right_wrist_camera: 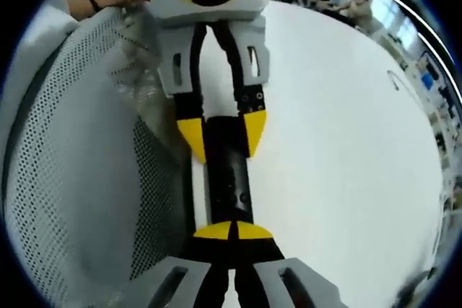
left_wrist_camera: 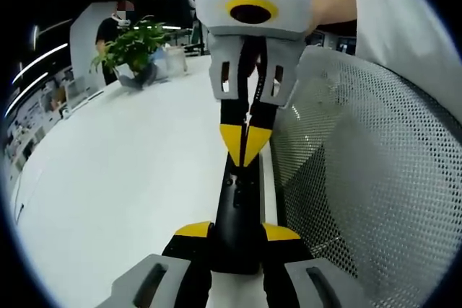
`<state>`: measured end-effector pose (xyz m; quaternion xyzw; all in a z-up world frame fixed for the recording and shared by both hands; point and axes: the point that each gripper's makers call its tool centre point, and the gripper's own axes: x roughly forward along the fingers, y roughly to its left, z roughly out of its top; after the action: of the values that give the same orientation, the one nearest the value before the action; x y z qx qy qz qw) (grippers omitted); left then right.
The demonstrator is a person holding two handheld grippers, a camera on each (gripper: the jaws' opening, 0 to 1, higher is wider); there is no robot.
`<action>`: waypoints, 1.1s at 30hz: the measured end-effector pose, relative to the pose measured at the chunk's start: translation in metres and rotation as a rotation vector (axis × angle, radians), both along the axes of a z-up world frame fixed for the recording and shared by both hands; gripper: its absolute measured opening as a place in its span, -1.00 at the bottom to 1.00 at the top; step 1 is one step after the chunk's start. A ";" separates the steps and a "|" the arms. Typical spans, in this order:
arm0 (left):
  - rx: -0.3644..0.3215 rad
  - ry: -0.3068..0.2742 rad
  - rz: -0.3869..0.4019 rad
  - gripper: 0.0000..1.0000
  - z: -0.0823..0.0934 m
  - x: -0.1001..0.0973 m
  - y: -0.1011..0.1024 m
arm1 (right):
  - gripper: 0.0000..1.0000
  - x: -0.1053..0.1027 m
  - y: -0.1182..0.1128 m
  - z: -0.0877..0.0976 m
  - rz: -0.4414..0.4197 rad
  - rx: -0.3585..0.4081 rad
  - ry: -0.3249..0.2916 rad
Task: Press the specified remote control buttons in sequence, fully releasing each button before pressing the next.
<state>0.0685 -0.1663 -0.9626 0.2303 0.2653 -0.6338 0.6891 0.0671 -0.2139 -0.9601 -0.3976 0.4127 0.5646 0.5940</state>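
Looking along our left gripper [left_wrist_camera: 237, 234], we see its yellow-tipped jaws clamped on the near end of a black remote control [left_wrist_camera: 242, 210], one jaw on each long side. The remote lies lengthwise on a white table [left_wrist_camera: 130, 178], right at the table's edge, beside a grey mesh chair back [left_wrist_camera: 361, 178]. Our right gripper [right_wrist_camera: 232, 231] reaches in from the far side, its jaws closed together with the yellow tips pressed down on the remote's top face. Its own view shows those tips meeting on the remote, and the left gripper opposite gripping the remote's sides. A potted plant [left_wrist_camera: 133, 48] stands far off on the table, with a person behind it.
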 end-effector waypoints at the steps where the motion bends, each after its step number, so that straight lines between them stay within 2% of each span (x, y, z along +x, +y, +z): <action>1: -0.001 0.000 0.000 -0.51 0.000 0.000 0.000 | -1.00 0.000 -0.001 0.000 0.006 0.013 -0.002; 4: -0.003 0.000 0.001 -0.51 0.000 0.000 0.000 | -1.00 0.000 0.000 0.002 -0.033 0.090 0.035; 6: -0.003 0.000 0.002 -0.51 0.000 0.000 0.000 | -1.00 0.000 -0.001 0.003 -0.055 0.106 0.061; 13: -0.004 0.000 0.002 -0.51 0.000 0.001 0.000 | -1.00 -0.001 -0.008 0.004 -0.072 0.093 0.072; 21: -0.005 0.001 0.002 -0.51 0.000 0.000 0.000 | -1.00 -0.001 -0.013 0.004 -0.068 0.073 0.058; 24: -0.004 0.001 -0.001 -0.51 0.000 0.000 0.000 | -1.00 -0.001 -0.011 0.003 -0.031 0.049 0.042; 26: -0.005 0.001 -0.002 -0.51 0.000 0.000 0.000 | -1.00 -0.001 -0.011 0.003 0.041 0.018 0.003; 30: -0.006 -0.001 -0.003 -0.51 0.000 0.000 -0.001 | -1.00 -0.001 -0.009 0.002 0.030 0.017 0.005; 33: -0.005 -0.001 -0.002 -0.51 0.000 0.000 -0.001 | -1.00 0.001 -0.009 0.003 -0.053 0.075 0.036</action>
<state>0.0690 -0.1670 -0.9628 0.2291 0.2631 -0.6352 0.6891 0.0677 -0.2226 -0.9572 -0.3537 0.4124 0.5709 0.6156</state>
